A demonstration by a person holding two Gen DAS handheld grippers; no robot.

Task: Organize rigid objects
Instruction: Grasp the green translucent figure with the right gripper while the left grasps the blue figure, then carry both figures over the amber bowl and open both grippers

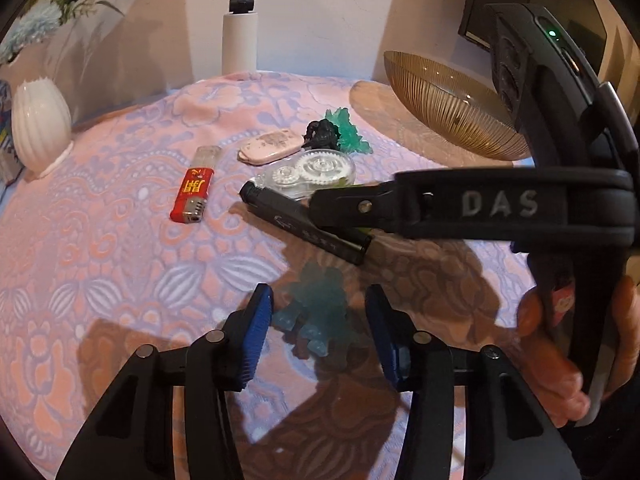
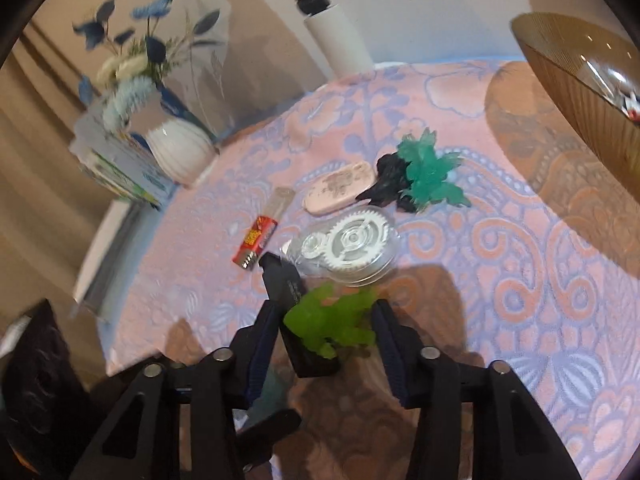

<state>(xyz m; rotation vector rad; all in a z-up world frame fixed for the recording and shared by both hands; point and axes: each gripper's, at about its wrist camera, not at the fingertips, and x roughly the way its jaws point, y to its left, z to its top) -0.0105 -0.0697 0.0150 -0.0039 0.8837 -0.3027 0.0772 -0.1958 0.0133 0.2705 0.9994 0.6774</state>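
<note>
On the pink patterned cloth lie a red lighter (image 1: 194, 192) (image 2: 260, 236), a pink oval case (image 1: 270, 146) (image 2: 340, 192), a clear gear tape dispenser (image 1: 316, 172) (image 2: 352, 246), a black bar (image 1: 304, 228) (image 2: 286, 280) and a dark figure with teal crystals (image 1: 340, 132) (image 2: 420, 176). My left gripper (image 1: 316, 320) is open around a pale blue translucent figure (image 1: 316, 312) on the cloth. My right gripper (image 2: 326, 332) (image 1: 320, 204) is open around a bright green translucent figure (image 2: 332, 320), touching neither pad clearly.
A ribbed amber glass bowl (image 1: 448, 104) (image 2: 580, 84) stands at the back right. A white ribbed vase (image 1: 40, 124) (image 2: 180, 152) with blue flowers sits at the left beside stacked boxes (image 2: 116, 160). A white post (image 1: 240, 40) rises behind the table.
</note>
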